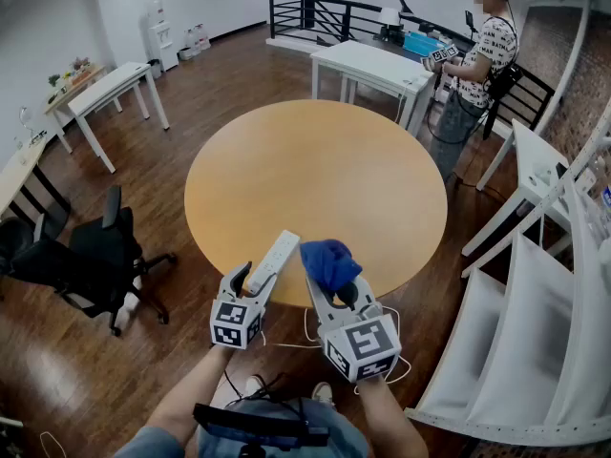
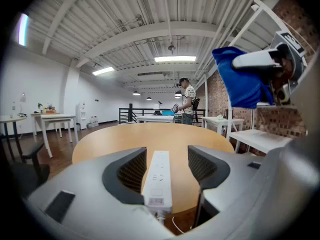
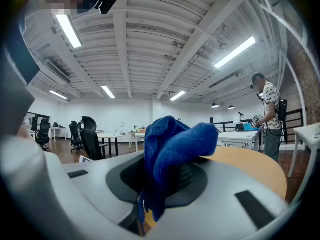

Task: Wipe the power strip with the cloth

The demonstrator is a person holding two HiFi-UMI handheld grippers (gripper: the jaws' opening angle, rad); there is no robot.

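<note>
Left hand-held gripper (image 2: 167, 154): jaws apart, power strip (image 2: 159, 179) between, ungripped. Right hand-held gripper (image 3: 167, 176): clamped on cloth (image 3: 175, 139). Wiping apparently unstarted.

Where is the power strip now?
Head view: the long white power strip is at the round wooden table's near edge, between the left tool's jaws, left of the blue cloth.

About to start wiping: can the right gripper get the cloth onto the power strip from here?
Probably yes. The right gripper, shut on the blue cloth, sits just beside the power strip, whose top face is bare beyond the left gripper; nothing stands between them.
</note>
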